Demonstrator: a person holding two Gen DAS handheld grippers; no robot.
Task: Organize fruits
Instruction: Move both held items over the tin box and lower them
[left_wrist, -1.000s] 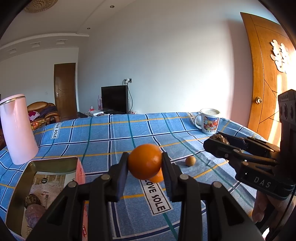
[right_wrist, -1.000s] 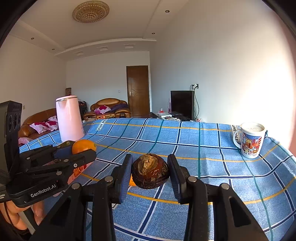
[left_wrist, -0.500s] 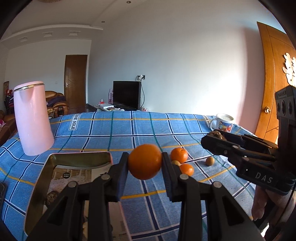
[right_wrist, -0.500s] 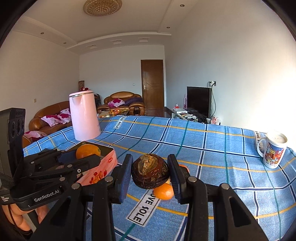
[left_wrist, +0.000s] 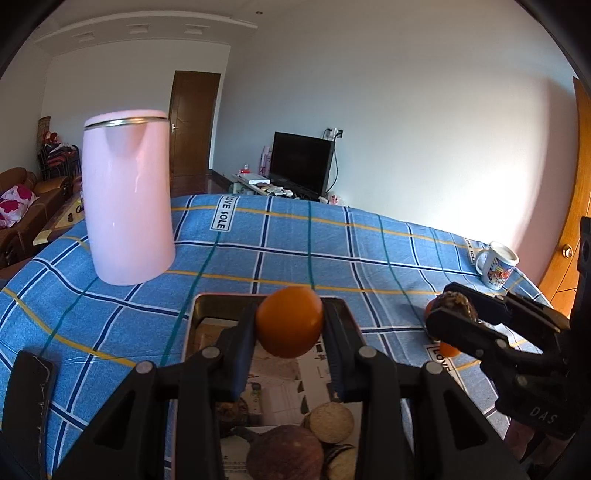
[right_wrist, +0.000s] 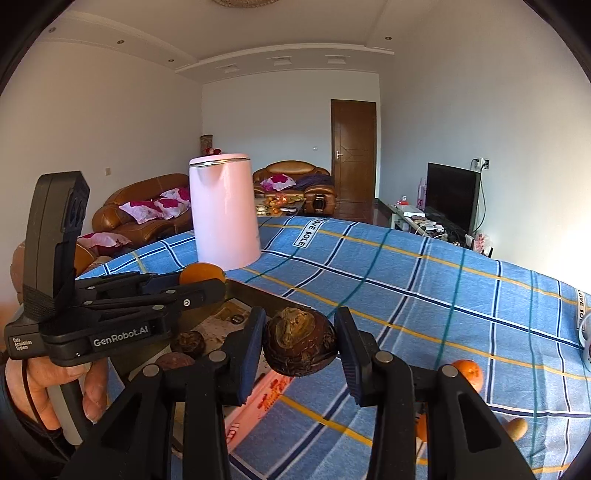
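Observation:
My left gripper (left_wrist: 290, 325) is shut on an orange (left_wrist: 290, 326) and holds it in the air over the metal tin (left_wrist: 201, 306). The tin is lined with printed paper and holds a brown fruit (left_wrist: 284, 452) and round pale ones (left_wrist: 331, 422). My right gripper (right_wrist: 300, 347) is shut on a dark brown water chestnut (right_wrist: 300, 347), held above the tin's right edge (right_wrist: 258, 295). In the right wrist view the left gripper (right_wrist: 201, 284) is to the left with the orange (right_wrist: 201, 274). In the left wrist view the right gripper (left_wrist: 448, 314) is to the right.
A pink kettle (left_wrist: 127, 214) stands behind the tin on the blue plaid tablecloth (left_wrist: 295, 243). A mug (left_wrist: 496, 264) stands at the far right. Small oranges (right_wrist: 469, 373) and a small brown fruit (right_wrist: 517, 428) lie on the cloth to the right. A dark flat object (left_wrist: 27, 402) lies at left.
Both grippers have moved left with their fruits. The left one now hangs over the tin, and the right one has reached the tin's right edge. The kettle looks closer.

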